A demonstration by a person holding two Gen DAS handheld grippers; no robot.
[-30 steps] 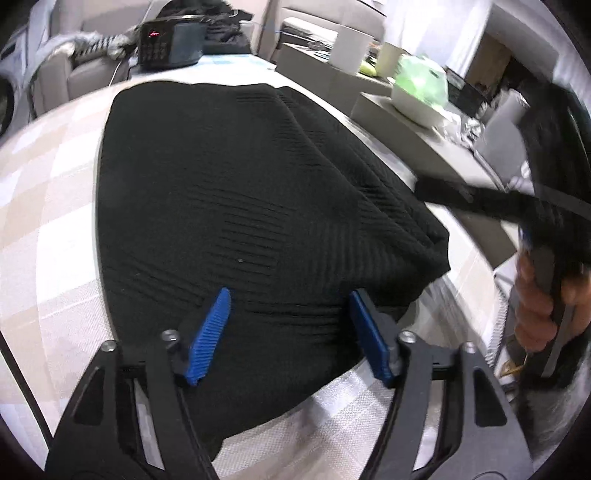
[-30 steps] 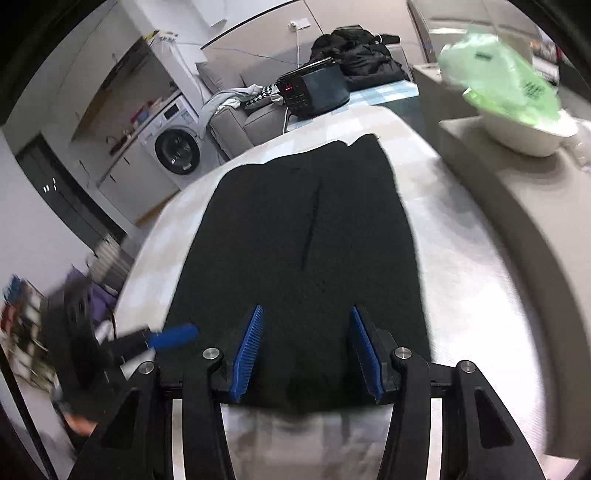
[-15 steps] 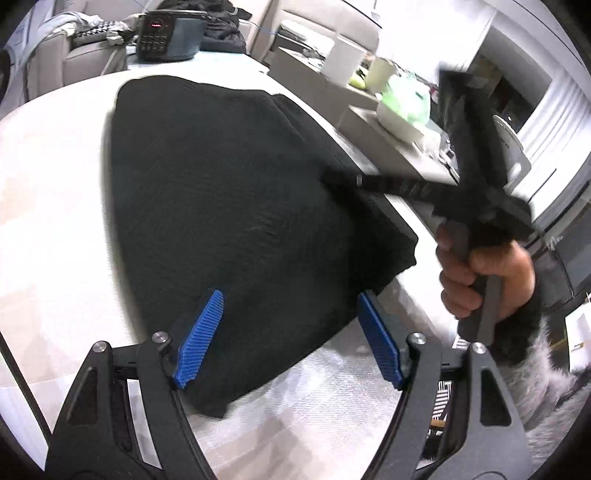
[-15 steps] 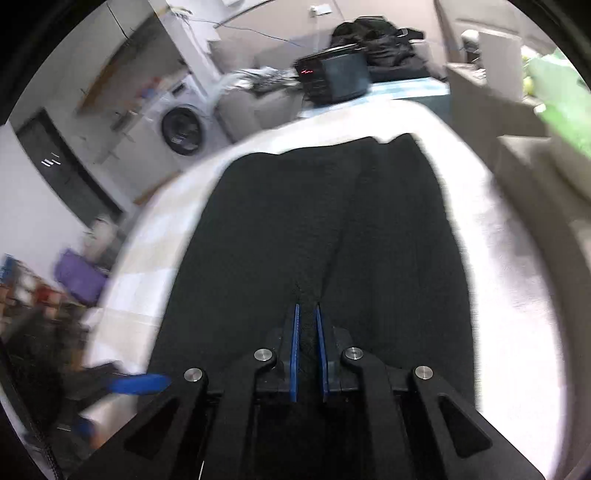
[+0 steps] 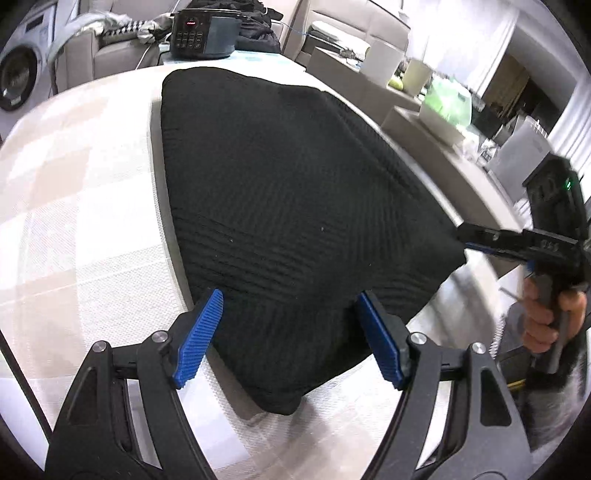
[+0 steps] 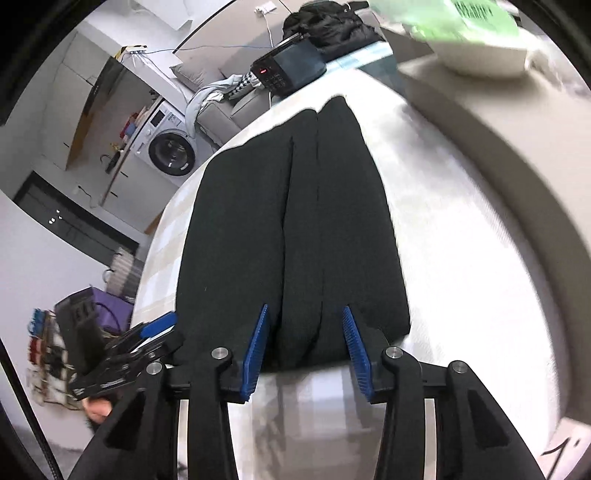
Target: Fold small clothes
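Observation:
A black ribbed knit garment (image 5: 288, 206) lies folded lengthwise on the checked table cover (image 5: 74, 229); in the right wrist view the garment (image 6: 295, 229) shows a long centre fold line. My left gripper (image 5: 290, 306) is open, its blue pads over the garment's near corner. My right gripper (image 6: 304, 325) is open, its pads straddling the near end of the garment. The right gripper also shows in the left wrist view (image 5: 469, 236) at the garment's right corner. The left gripper shows in the right wrist view (image 6: 155, 328) at the left.
A black appliance with a red display (image 5: 203, 33) stands at the far end of the table. A grey counter (image 5: 443, 147) with a white bowl and green bag (image 5: 447, 107) runs along the right. A washing machine (image 6: 171, 155) and sofa are behind.
My right gripper was shut half a second ago and has opened, drawing back to the garment's near end. My left gripper stays open near the garment's corner.

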